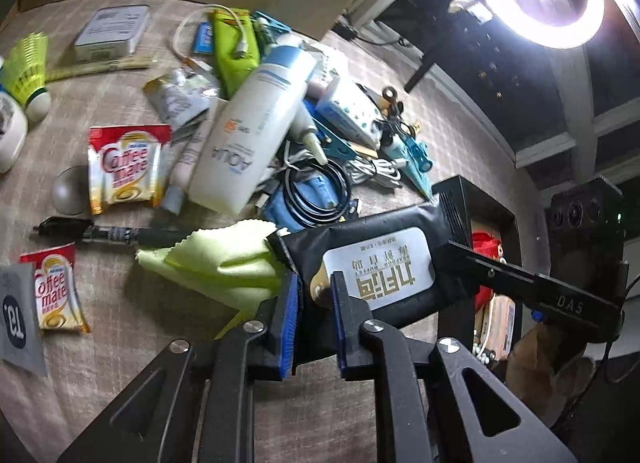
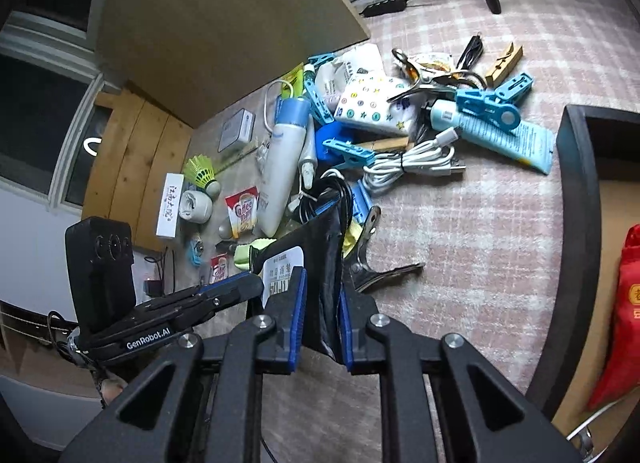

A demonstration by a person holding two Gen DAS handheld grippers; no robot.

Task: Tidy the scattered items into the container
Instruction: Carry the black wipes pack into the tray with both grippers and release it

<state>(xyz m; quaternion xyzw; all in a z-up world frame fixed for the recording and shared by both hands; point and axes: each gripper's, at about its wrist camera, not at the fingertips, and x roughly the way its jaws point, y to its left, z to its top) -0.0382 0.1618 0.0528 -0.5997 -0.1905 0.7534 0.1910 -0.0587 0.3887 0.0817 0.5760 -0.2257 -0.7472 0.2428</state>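
Both grippers are on one item: the left gripper has its blue pads clamped on one end of the black wipes pack, and in the right wrist view the right gripper pinches the other edge of that same pack, jaws nearly closed with the pack's thin edge between the pads. We read the pack as lifted off the rug and hanging between the two grippers, clear of the pile. Step in hand, as we judge it: carrying the pack to the container. That's the dark-walled box just past the pack in the left view, with something red already inside; in the right view its rim sits off to the right. Next move calls for both hands to travel together toward that box, keeping the span steady so the pack doesn't twist or slip out of the narrower right-hand pinch, then getting it over the rim before letting go. Watch the yellow-green cloth touching the pack's far end; we can't tell if it's caught on it. Lots left on the rug: white lotion bottle, Coffee mate sachets, cables, blue clips, shuttlecock. Task is early, by our read.
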